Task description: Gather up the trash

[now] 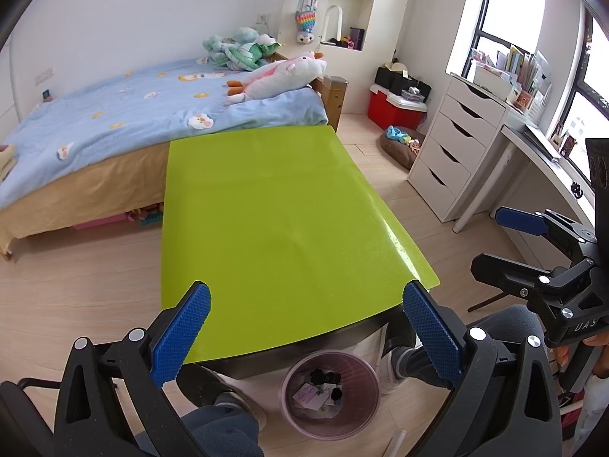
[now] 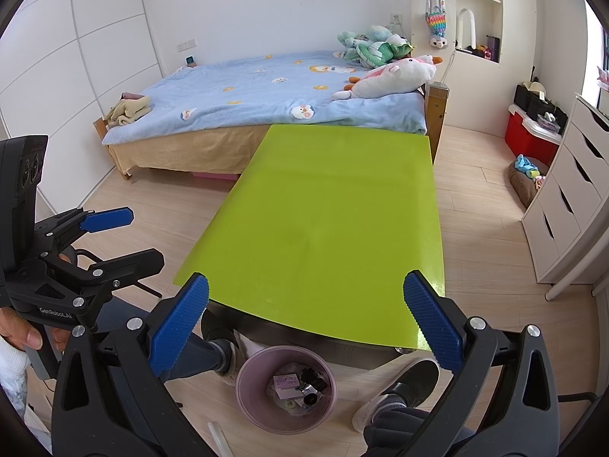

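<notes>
Left tongs (image 1: 306,327) spread wide and holding nothing, right tongs (image 2: 306,327) likewise wide, both above near edge of green desk (image 1: 266,209), trash (image 2: 300,382) lay inside pink bin (image 2: 249,400) on floor under that edge, between two shoes

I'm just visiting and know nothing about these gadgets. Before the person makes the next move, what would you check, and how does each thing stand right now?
1. Left gripper open and holding nothing: ok.
2. Right gripper open and holding nothing: ok.
3. Green tabletop free of trash: ok, none shows on it.
4. Pink bin upright on the floor by the table's near edge, mouth unobstructed: ok.
5. Trash inside the bin, papers and dark scraps: ok.
6. Trash left elsewhere: cannot tell; a pale stick lies on the floor beside the bin, and I cannot say whether it is trash.
</notes>
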A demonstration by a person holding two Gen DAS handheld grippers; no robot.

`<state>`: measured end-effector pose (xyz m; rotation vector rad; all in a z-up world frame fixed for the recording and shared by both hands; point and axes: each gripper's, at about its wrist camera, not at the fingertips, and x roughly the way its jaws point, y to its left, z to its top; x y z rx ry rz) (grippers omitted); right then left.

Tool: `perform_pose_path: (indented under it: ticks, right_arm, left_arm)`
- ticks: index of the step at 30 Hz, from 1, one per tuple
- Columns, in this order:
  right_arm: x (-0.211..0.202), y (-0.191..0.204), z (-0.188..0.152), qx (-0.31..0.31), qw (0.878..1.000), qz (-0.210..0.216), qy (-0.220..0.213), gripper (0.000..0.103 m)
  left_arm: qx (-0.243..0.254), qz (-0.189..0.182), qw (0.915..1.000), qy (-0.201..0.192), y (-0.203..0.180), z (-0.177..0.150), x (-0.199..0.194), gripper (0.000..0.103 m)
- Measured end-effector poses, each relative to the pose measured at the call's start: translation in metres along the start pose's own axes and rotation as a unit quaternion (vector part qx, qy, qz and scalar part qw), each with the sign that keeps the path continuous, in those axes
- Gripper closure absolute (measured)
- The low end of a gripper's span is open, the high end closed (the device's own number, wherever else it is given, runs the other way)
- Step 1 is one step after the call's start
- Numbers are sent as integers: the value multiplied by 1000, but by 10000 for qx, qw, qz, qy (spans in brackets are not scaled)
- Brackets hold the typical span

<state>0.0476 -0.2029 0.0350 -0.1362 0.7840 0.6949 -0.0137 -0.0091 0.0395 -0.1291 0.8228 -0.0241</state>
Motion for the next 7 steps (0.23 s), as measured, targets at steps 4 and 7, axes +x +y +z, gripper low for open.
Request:
perform_pose_path:
  ticks: [4, 7]
  right_arm:
    - [1, 0, -3, -4, 10000, -6, 5, 3]
    - [3, -1, -5, 4, 10000, -15, 7, 3]
  left_arm:
    - [70, 66, 10000, 20, -2, 0, 2, 6]
    - [104, 74, 9999, 4, -4, 0, 1, 6]
